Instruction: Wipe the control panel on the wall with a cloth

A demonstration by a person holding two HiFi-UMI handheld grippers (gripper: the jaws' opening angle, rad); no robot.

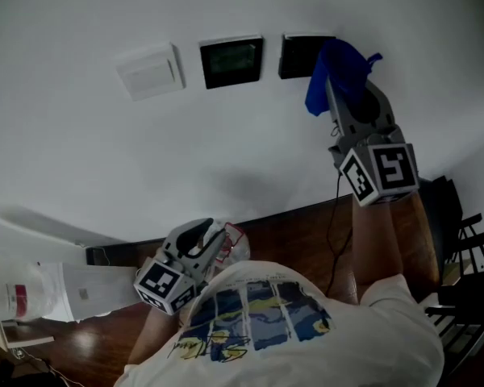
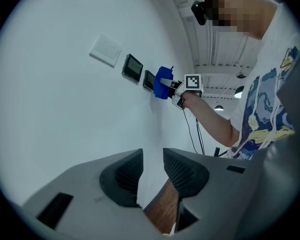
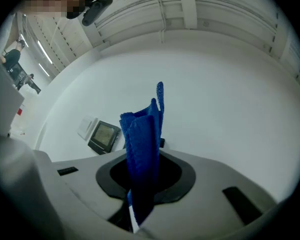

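Observation:
Three plates sit in a row on the white wall: a white switch plate, a dark control panel with a screen and a second dark panel. My right gripper is raised to the wall and shut on a blue cloth, which covers the right part of the second panel. In the right gripper view the blue cloth stands up between the jaws, with the screen panel to its left. My left gripper hangs low by the person's torso, its jaws a little apart and holding nothing.
A brown wooden floor runs below the wall, and a black cable hangs down along it. A black frame or chair stands at the right. White papers or bags lie at the lower left.

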